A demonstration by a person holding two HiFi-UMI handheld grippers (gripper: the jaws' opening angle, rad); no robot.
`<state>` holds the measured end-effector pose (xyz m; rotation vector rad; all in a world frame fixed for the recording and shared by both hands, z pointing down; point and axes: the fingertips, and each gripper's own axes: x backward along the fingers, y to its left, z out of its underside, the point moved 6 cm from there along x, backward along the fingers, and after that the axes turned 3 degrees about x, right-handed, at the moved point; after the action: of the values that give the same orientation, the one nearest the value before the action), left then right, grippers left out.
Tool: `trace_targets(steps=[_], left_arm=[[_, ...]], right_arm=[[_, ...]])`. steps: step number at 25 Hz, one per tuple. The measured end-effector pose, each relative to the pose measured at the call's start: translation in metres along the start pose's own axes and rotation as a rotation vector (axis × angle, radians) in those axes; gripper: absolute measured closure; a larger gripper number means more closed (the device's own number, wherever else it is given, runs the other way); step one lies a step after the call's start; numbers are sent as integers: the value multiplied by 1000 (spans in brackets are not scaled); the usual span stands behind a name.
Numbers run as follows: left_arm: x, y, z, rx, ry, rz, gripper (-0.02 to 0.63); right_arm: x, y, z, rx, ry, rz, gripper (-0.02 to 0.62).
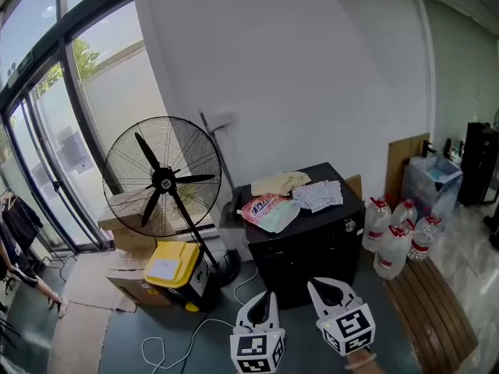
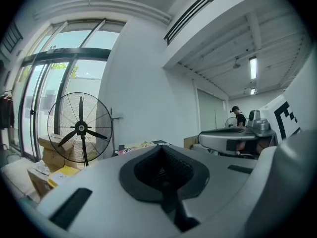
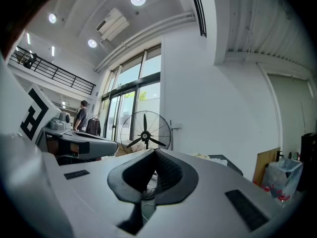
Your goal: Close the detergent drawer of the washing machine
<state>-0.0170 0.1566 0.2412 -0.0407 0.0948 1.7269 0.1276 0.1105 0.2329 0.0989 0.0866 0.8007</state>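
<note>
The left gripper (image 2: pixel 159 148) is held low at 6 o'clock of the head view. Its jaws are pressed together at the tips, and nothing is pinched between them. Just beside it, at 3 o'clock, the right gripper (image 3: pixel 155 151) is likewise closed at the tips and carries nothing; only floor is seen through the gap behind its pads.

At 12 o'clock from both grippers a black cabinet (image 1: pixel 312 244) is seen, with a pink-and-green pouch (image 1: pixel 269 211) and folded papers laid on its top. A pedestal fan (image 1: pixel 162 179) stands at 10 o'clock, with a yellow case (image 1: pixel 175 265) at its foot. Capped water jugs (image 1: pixel 394 240) are grouped at 2 o'clock.

No washing machine and no detergent drawer can be made out in any view, so it cannot be told whether the drawer stands out or sits flush. The step in hand is therefore left unsettled. The scene would fit the grippers being carried toward the machine as well as being drawn away from a drawer already pushed home. No particular move can be judged as called for.
</note>
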Motion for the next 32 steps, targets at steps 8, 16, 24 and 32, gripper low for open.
trace_targets(steps=[8,16,24,32], left_arm=[[-9,-11,12,8,33,-4,591],[-22,-12,10,-1,45,11,591],[-29,-7,15,-5,65,43,591],[-32,5,11,-16,72,73,591]], right_arm=[[2,-14,8,-16,21,-9,571],[-3,-26,11,-32,37,10,571],[-7,-28,18,-44,53,46,571],[-16,-23,16,-48,45,67,571]])
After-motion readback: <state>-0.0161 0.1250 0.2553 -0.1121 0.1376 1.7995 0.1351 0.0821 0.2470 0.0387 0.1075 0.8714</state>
